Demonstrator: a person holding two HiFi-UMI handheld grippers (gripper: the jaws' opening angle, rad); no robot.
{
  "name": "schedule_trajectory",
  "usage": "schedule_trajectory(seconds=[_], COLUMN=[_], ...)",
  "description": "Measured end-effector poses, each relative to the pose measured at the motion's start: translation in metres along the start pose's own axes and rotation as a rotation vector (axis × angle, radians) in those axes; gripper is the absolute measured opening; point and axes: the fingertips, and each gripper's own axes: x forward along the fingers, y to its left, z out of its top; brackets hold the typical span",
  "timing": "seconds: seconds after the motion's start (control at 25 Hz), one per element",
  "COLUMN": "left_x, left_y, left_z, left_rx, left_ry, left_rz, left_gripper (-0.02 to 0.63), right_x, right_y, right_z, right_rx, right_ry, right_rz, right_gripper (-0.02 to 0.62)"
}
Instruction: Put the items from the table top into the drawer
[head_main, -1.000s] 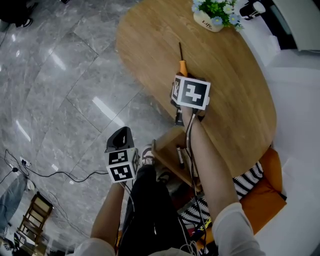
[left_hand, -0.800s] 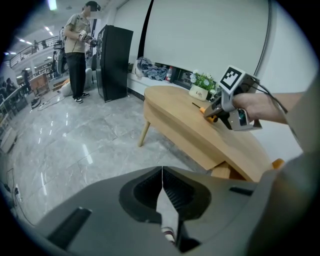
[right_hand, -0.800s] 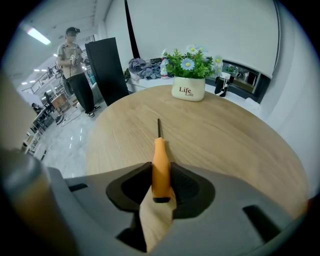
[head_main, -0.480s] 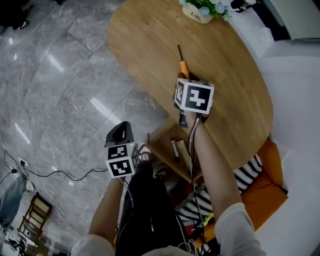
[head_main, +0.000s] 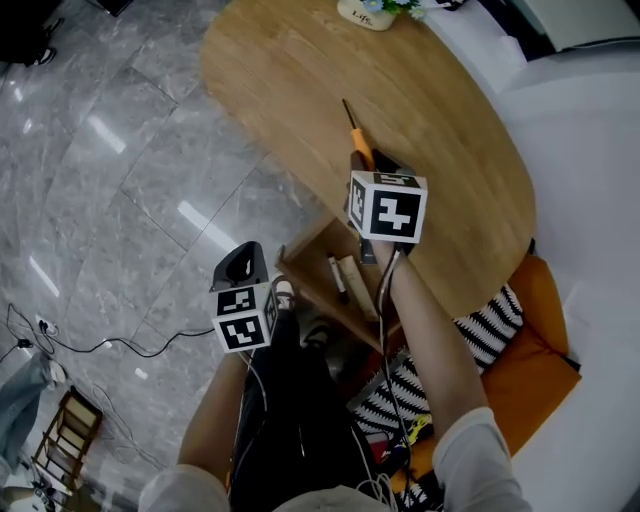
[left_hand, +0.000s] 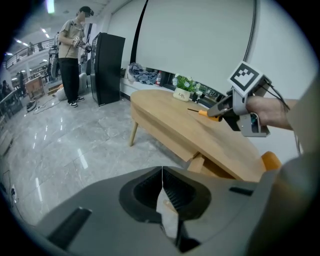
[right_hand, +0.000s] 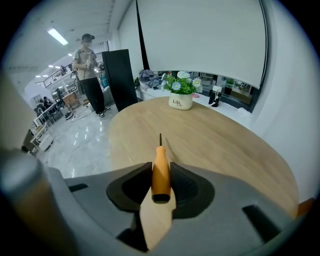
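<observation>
My right gripper (right_hand: 161, 176) is shut on the orange handle of a screwdriver (right_hand: 160, 167), whose dark shaft points away over the oval wooden table (right_hand: 220, 145). In the head view the right gripper (head_main: 372, 168) holds the screwdriver (head_main: 356, 145) above the table (head_main: 300, 70) near its front edge. Just below that edge a wooden drawer (head_main: 303, 262) stands open with a dark pen-like item (head_main: 336, 279) in it. My left gripper (head_main: 240, 264) hangs over the floor left of the drawer. In the left gripper view its jaws (left_hand: 162, 176) are shut with nothing between them.
A white pot of flowers (right_hand: 181, 100) stands at the table's far end. An orange cushion (head_main: 545, 330) and a striped cloth (head_main: 480, 345) lie by the table's right side. Cables (head_main: 90, 348) run over the grey tiled floor. A person (left_hand: 70, 55) stands far off beside a black cabinet (left_hand: 107, 67).
The right gripper has lifted the screwdriver off the table and drawn it toward the front edge above the drawer. More of the open drawer shows. The left gripper has shifted a little.
</observation>
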Motion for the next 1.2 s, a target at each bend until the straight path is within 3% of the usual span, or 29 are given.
schedule_trajectory(seconds=[0.76, 1.2], left_x=[-0.063, -0.08], left_y=[-0.065, -0.082], left_z=[-0.067, -0.103], left_rx=[-0.004, -0.001], left_ry=[-0.041, -0.01], left_rz=[-0.029, -0.036], left_gripper=[0.009, 0.011], right_x=[-0.125, -0.175], right_y=[0.008, 0.016], right_z=[-0.111, -0.224], right_rx=[-0.066, -0.048], right_ry=[-0.018, 0.054], right_rz=[0.112, 0.177], right_gripper=[0.106, 0.106])
